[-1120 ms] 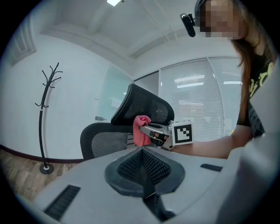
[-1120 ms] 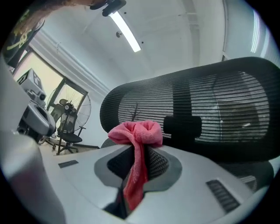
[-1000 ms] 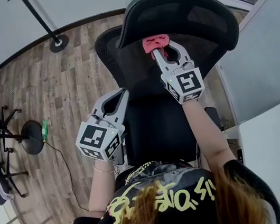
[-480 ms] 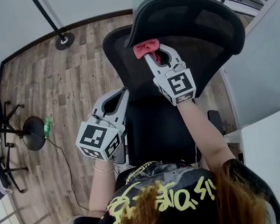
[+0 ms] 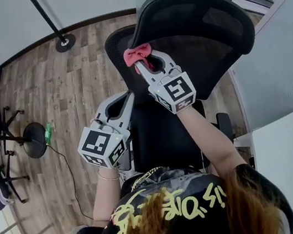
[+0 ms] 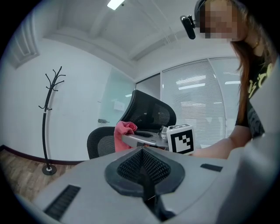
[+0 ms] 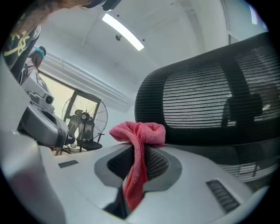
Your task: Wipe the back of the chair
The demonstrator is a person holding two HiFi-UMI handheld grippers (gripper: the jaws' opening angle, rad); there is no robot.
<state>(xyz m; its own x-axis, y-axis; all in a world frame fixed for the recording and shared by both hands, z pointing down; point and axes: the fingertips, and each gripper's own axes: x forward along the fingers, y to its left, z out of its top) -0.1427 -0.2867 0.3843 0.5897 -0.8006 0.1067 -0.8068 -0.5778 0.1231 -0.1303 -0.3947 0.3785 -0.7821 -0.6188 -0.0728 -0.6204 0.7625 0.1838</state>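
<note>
At the chair's mesh back (image 5: 198, 26), right claw (image 5: 143, 64), arm outstretched, tight on pink cloth (image 5: 137, 52); left claw (image 5: 128, 95) closed, empty.

Coat stand (image 5: 65, 41), floor fan (image 7: 85, 116), wood floor (image 5: 57, 90)

Pink-red for the cloth (image 5: 138, 54). Black mesh with fine horizontal ribbing on the chair (image 5: 197, 20). Light grey on left gripper (image 5: 126, 97) and right gripper (image 5: 143, 62), each with black-and-white square markers. Grey-brown wood-grain planks on the floor (image 5: 67, 82), far left. Yellow lettering on black shirt (image 5: 168, 208), near.
</note>
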